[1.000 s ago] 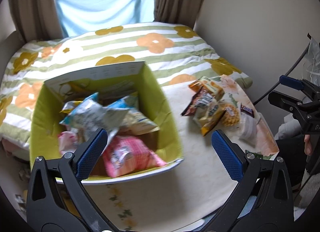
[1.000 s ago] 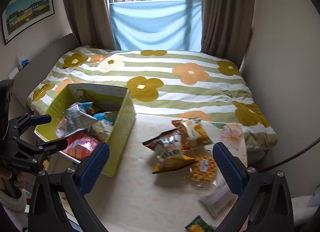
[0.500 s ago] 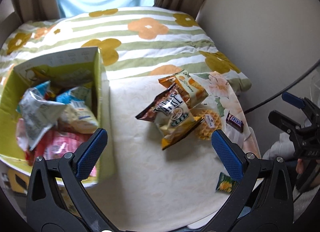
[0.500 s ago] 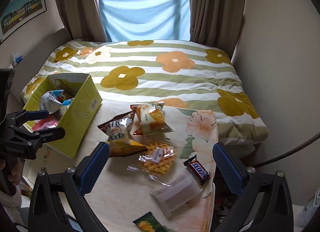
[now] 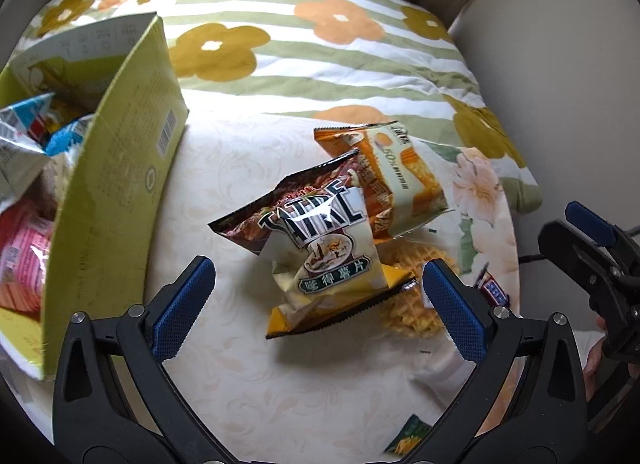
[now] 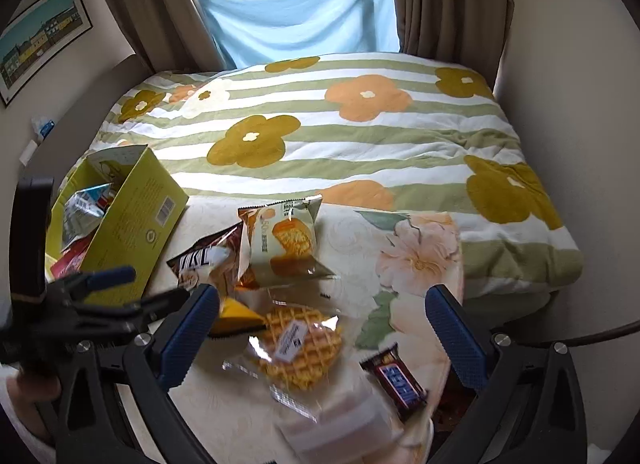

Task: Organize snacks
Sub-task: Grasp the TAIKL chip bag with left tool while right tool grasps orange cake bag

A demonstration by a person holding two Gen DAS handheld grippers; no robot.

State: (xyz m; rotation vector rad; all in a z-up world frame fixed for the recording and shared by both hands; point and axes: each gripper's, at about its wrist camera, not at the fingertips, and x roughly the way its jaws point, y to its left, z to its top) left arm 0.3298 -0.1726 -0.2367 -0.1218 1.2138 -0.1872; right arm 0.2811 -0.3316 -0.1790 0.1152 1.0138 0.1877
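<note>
A yellow-green box (image 5: 116, 192) holding several snack packs stands at the table's left; it also shows in the right wrist view (image 6: 132, 224). A brown-and-yellow chip bag (image 5: 320, 248) lies mid-table, overlapping an orange cracker pack (image 5: 400, 176). My left gripper (image 5: 316, 300) is open and empty, just above the chip bag. My right gripper (image 6: 320, 328) is open and empty over a wrapped waffle (image 6: 300, 344). A Snickers bar (image 6: 394, 378) lies to the waffle's right.
A clear plastic pack (image 6: 340, 420) lies near the table's front edge. A small green sachet (image 5: 408, 436) lies at the front. A flowered bed (image 6: 320, 124) is behind the table. A wall is at the right.
Both grippers have swung right and down, from the box toward the loose snacks. The left one now hovers over the chip bag, the right one over the waffle. Both stayed open.
</note>
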